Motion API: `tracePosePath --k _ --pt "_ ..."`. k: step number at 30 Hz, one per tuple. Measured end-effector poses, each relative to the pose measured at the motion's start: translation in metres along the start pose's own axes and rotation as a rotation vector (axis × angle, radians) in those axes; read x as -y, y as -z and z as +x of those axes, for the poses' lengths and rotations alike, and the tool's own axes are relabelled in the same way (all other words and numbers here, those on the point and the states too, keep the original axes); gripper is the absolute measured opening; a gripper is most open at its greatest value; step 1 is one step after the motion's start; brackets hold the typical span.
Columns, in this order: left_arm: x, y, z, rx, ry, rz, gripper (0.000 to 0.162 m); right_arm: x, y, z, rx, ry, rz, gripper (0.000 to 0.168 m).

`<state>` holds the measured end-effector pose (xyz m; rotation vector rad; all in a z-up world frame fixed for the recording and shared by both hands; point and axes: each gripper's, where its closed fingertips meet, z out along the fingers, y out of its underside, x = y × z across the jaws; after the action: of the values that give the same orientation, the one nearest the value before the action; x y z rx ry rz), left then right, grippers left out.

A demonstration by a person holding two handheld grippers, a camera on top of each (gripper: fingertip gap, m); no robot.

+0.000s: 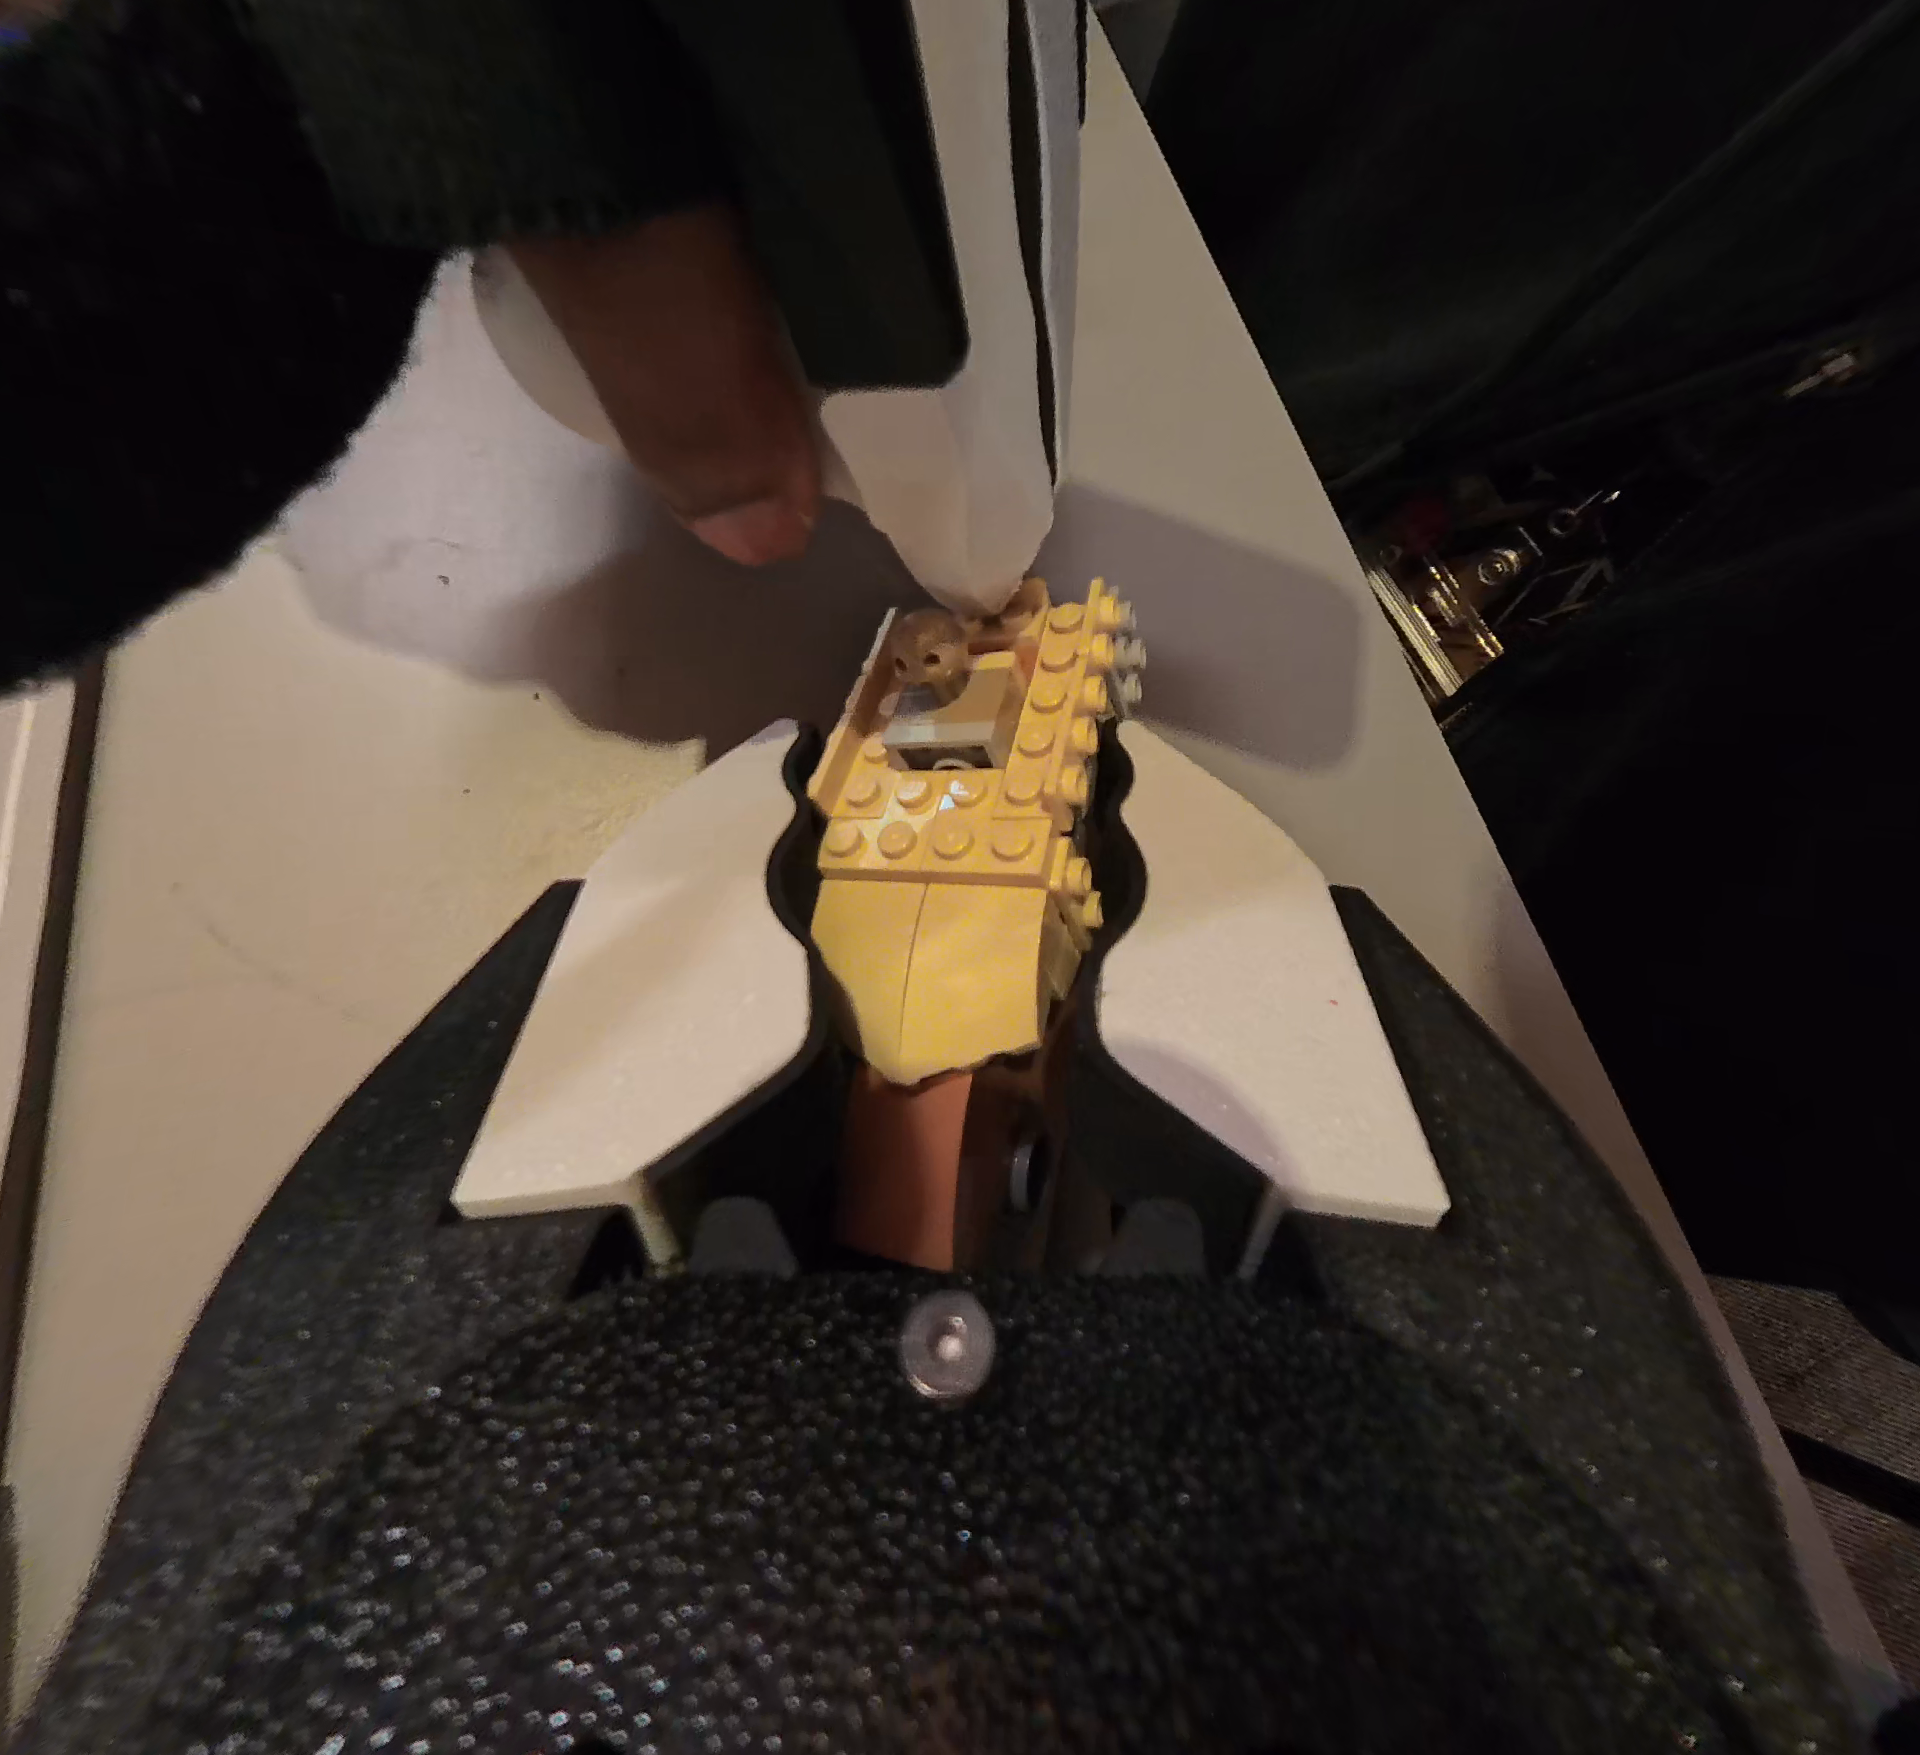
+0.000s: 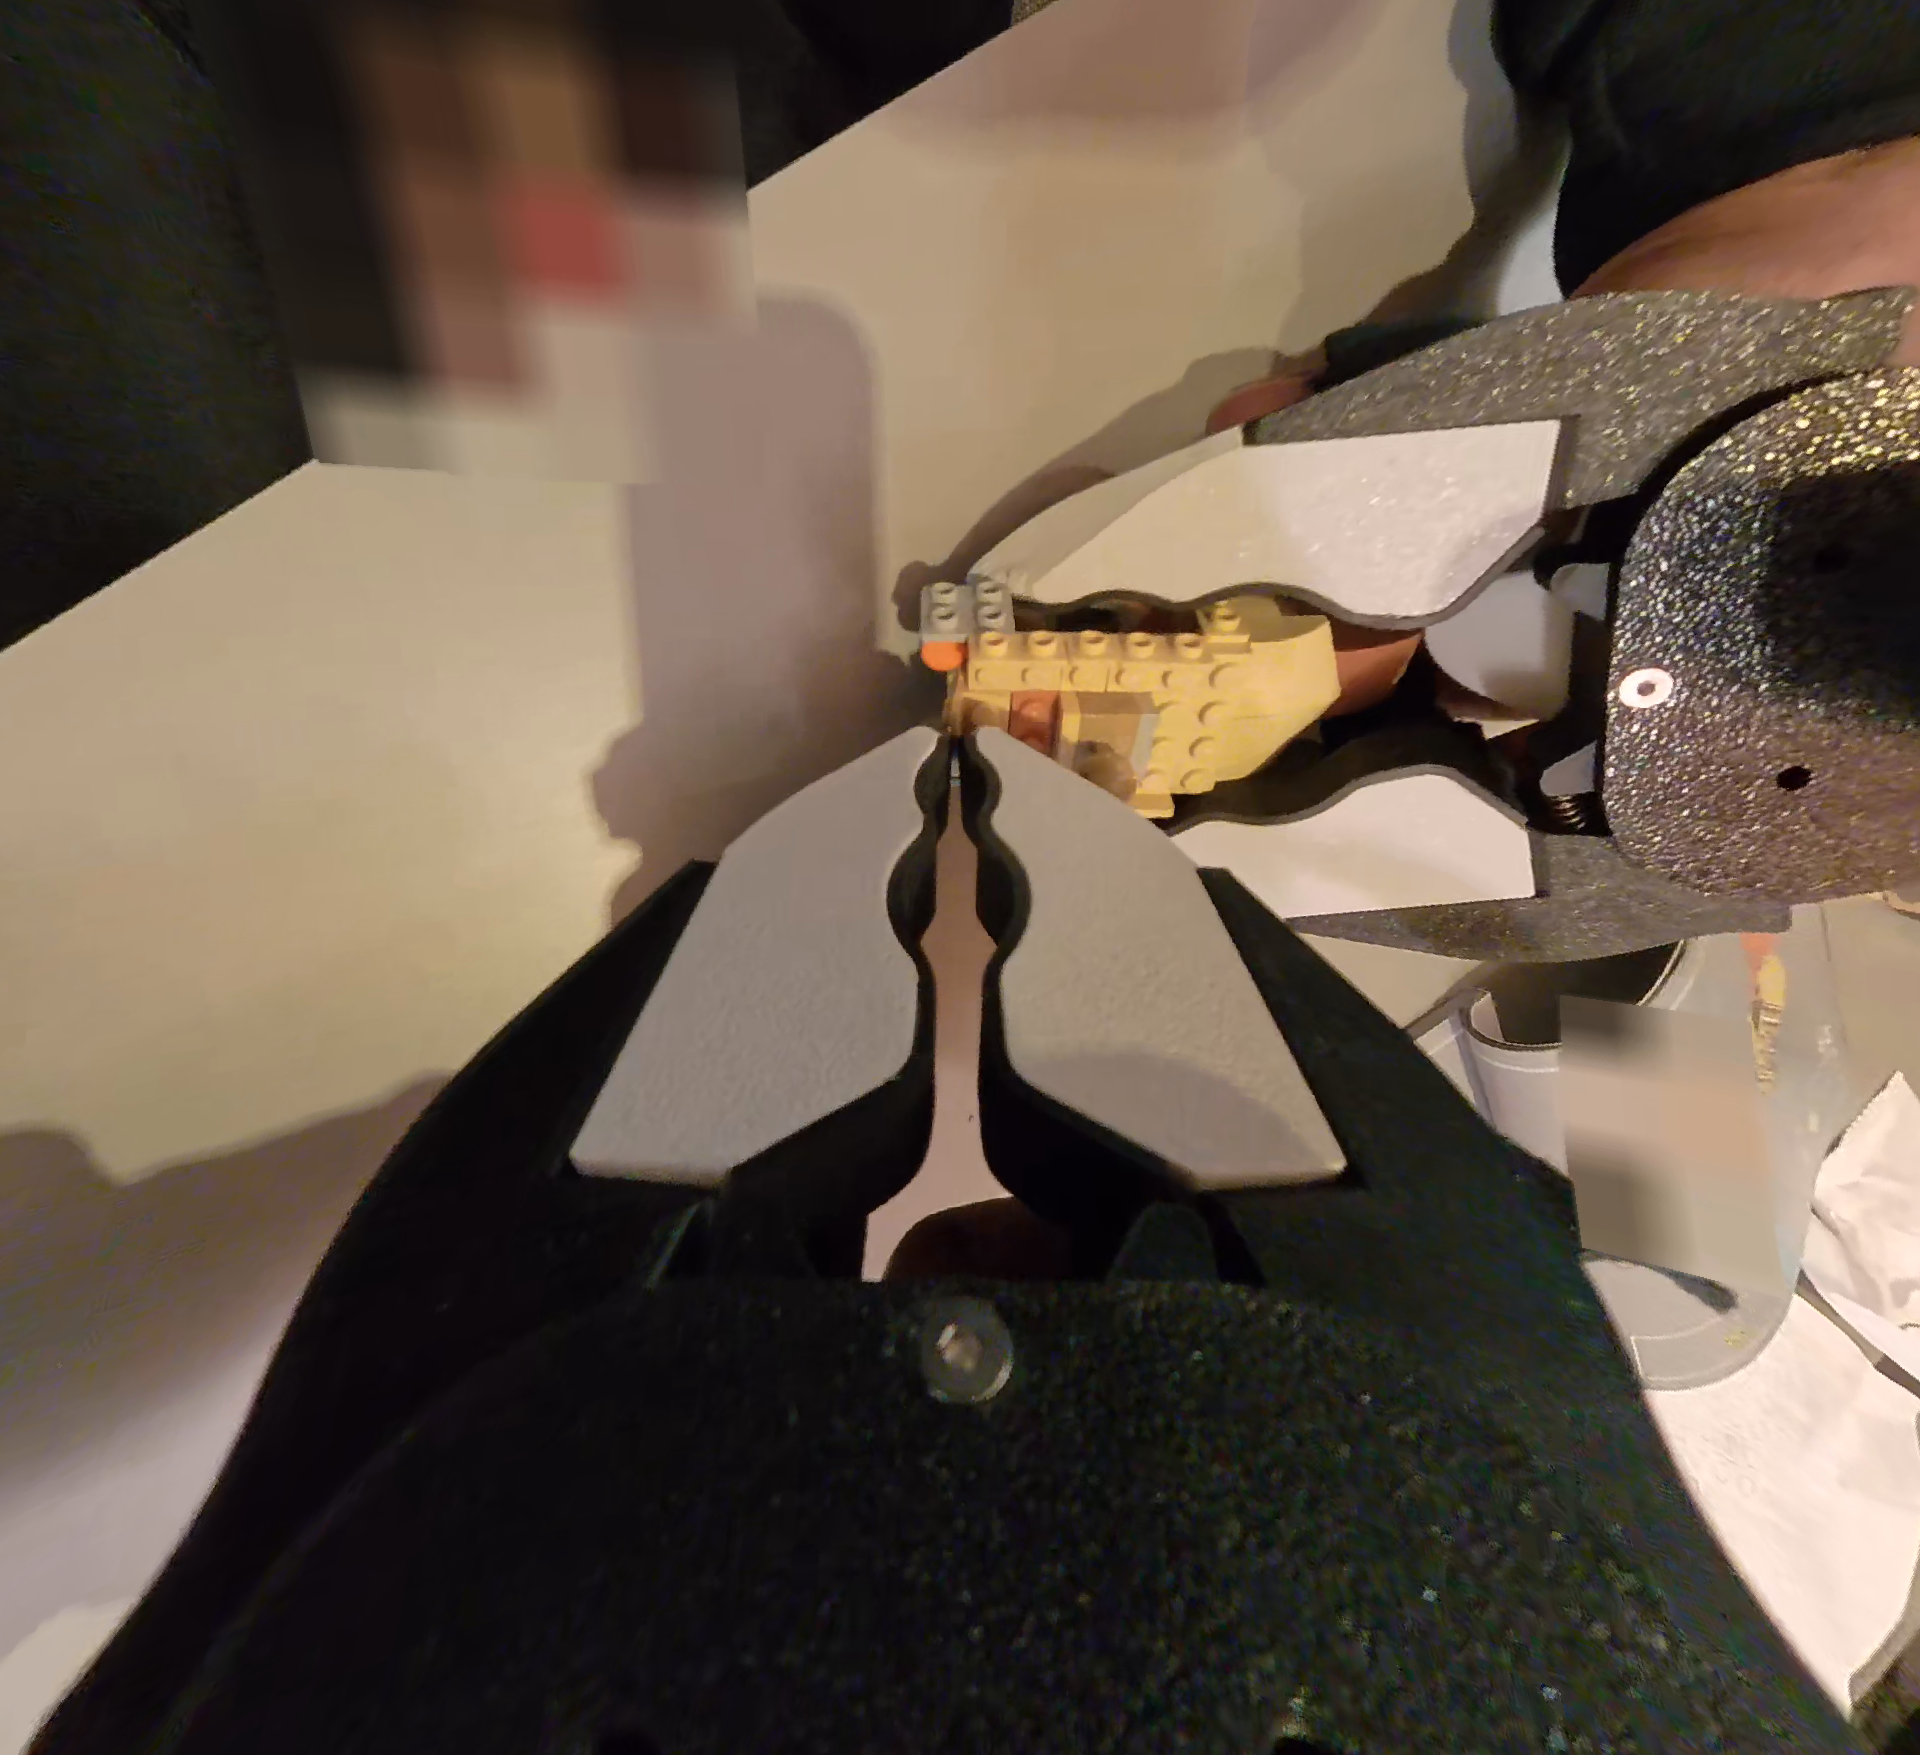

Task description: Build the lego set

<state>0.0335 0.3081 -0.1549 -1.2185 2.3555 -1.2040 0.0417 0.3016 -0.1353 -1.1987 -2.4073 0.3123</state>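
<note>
A tan lego model [image 1: 940,874] with studded plates, grey studded bricks at its far end and a brown part at its rear sits clamped between the fingers of my left gripper [image 1: 956,749], above the white table [image 1: 312,822]. In the right wrist view the model [image 2: 1132,697] lies sideways, with a grey brick [image 2: 966,609] and an orange round piece [image 2: 940,656] at its left end, inside the left gripper [image 2: 1081,697]. My right gripper [image 2: 954,755] is shut, its tips touching the model's end. It also shows in the left wrist view [image 1: 982,593], coming down onto a small round tan piece [image 1: 930,651].
The table edge [image 1: 1351,562] runs diagonally on the right, with dark clutter [image 1: 1455,583] beyond it. A clear plastic container [image 2: 1662,1186] and white paper [image 2: 1818,1393] lie at the lower right in the right wrist view. A person's thumb [image 1: 727,458] is near the right gripper.
</note>
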Motion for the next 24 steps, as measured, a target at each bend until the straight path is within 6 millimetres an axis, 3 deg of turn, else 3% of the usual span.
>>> tracePosePath --k 24 --pt "0.0007 -0.0008 -0.0018 -0.002 0.012 -0.002 0.049 -0.0017 -0.0009 -0.0009 0.06 0.004 -0.004 0.001"
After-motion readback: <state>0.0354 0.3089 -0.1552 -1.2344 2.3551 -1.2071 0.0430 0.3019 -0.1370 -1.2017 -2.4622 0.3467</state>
